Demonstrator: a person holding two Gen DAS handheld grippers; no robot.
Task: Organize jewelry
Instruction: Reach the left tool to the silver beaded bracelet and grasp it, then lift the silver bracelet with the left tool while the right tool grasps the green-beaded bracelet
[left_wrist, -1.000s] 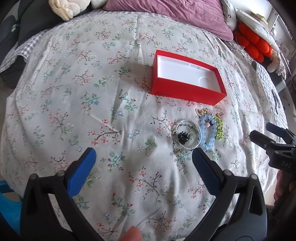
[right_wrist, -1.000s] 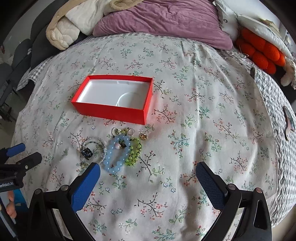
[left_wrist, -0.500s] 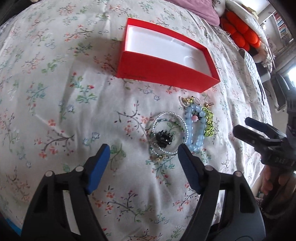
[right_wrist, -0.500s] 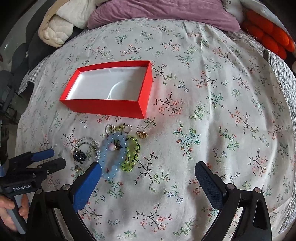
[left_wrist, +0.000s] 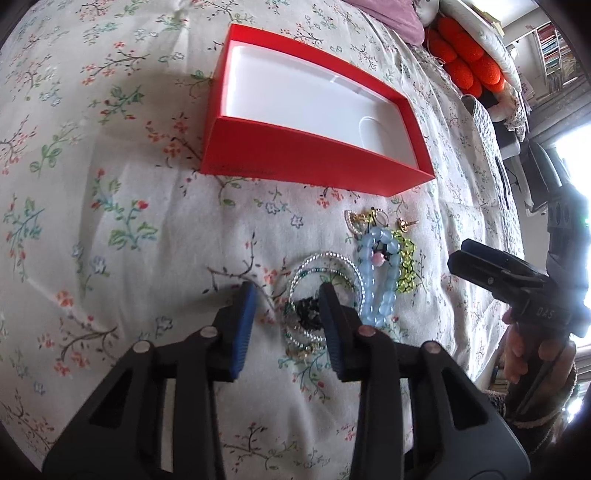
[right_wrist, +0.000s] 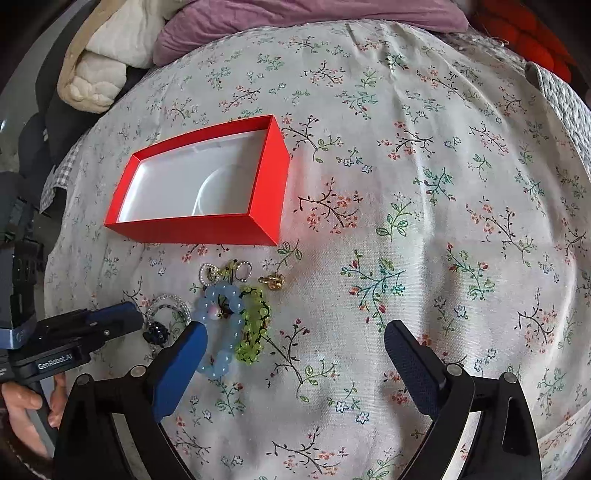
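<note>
Left gripper (left_wrist: 286, 291): jaws closing around silver bangles (left_wrist: 325, 266) on floral bedspread (left_wrist: 110, 184), not yet pinching. Right gripper (right_wrist: 295, 339): jaws wide, narrowing, nothing gripped. Red box (left_wrist: 314, 162) empty beyond. Advice: pinch one rim, avoid fabric.

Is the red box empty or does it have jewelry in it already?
Empty. The red box shows only its bare white inside in both views, and the bracelets lie beside it on the flowered bedspread.
</note>
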